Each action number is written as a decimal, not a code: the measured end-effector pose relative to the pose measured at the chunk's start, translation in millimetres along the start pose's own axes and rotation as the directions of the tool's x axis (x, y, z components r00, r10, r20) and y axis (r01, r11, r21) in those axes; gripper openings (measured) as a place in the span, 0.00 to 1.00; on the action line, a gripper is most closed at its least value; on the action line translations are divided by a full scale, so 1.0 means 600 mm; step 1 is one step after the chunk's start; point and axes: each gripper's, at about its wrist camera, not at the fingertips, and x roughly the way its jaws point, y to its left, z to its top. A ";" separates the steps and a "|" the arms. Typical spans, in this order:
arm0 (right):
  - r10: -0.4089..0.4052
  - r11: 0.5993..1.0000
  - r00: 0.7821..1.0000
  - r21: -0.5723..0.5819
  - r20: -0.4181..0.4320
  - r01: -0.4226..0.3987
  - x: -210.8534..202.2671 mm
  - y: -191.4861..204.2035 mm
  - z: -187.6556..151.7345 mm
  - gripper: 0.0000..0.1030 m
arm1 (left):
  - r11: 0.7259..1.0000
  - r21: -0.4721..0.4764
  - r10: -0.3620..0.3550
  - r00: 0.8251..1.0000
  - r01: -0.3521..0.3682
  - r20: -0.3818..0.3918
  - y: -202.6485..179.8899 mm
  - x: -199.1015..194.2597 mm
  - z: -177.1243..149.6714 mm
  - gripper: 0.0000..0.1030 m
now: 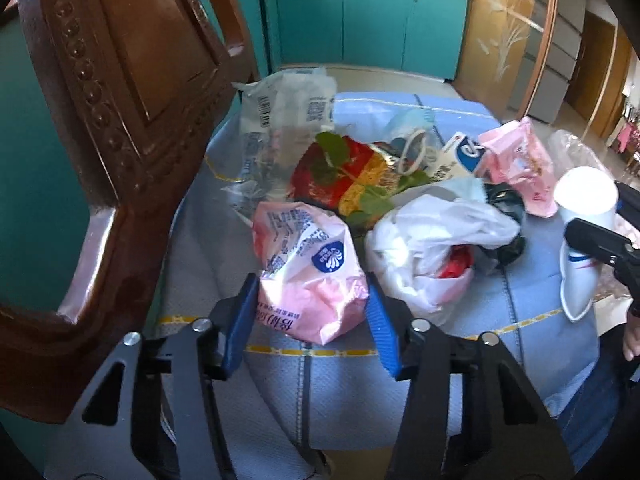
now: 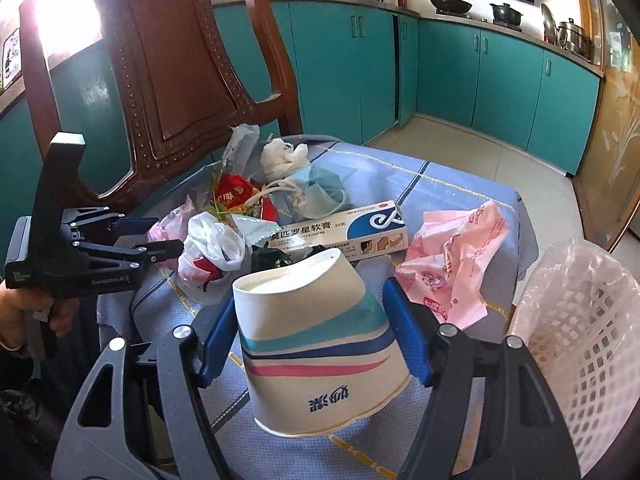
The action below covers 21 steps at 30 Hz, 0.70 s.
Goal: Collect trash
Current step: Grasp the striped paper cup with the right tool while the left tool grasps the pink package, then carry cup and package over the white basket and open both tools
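Trash is lying heaped across the blue cloth of a small table, and most of it is looking light and limp. A paper cup is sitting tilted between the pads of the right gripper, near the table's near edge; the left pad is pressing its wall and the right pad is touching or just off it, so the grip is looking closed at a middling width. This cup is thin and hollow, so it is likely crushing under a hard squeeze; holding it across the middle of the wall is seeming wise. A pink wrapper is bulging between the blue pads of the left gripper, which are standing about half closed and pinching its lower sides. It is crinkly, slick and nearly weightless, so it may be slipping unless bunched. Behind these are lying a white plastic bag, a red wrapper with green leaves, a face mask, an ointment box and another pink wrapper toward the right edge. A lined white basket is standing just beside the right edge, its bottom cut off. What the white bag is holding is hard to make out, and a wooden chair is hiding the far left corner.
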 end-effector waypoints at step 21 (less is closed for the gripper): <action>-0.412 0.846 0.847 0.488 0.337 0.217 -0.243 -0.207 -0.054 0.67 | 0.956 0.165 -0.283 0.902 0.241 0.325 -0.110 -0.194 0.090 0.47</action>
